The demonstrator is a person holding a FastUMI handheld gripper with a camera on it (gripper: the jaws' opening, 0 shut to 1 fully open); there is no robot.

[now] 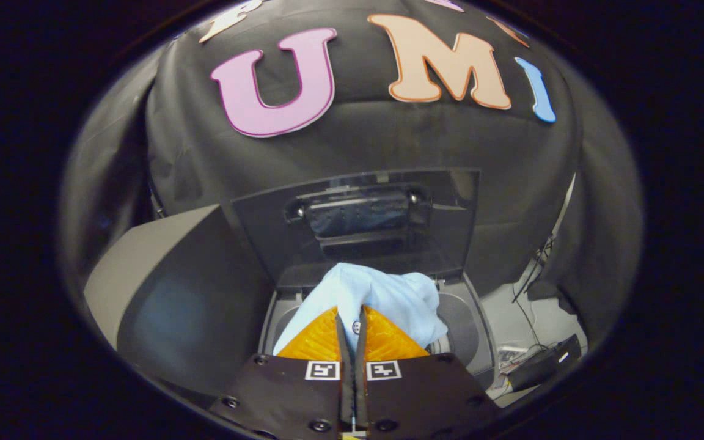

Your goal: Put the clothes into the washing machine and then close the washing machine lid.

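The gripper has its two fingers pressed nearly together on a fold of the pale blue garment, which bunches up just ahead of the fingers and hangs over the open mouth of the washing machine. The lid stands raised behind the garment, its dark underside facing the gripper. A grey panel rises on one side, and cables trail on the other. The step in hand looks like lowering the cloth into the drum. To do it well, bring the garment down low inside the opening before letting go, so that no edge is left draped over the rim, where the lid might catch it when it comes down
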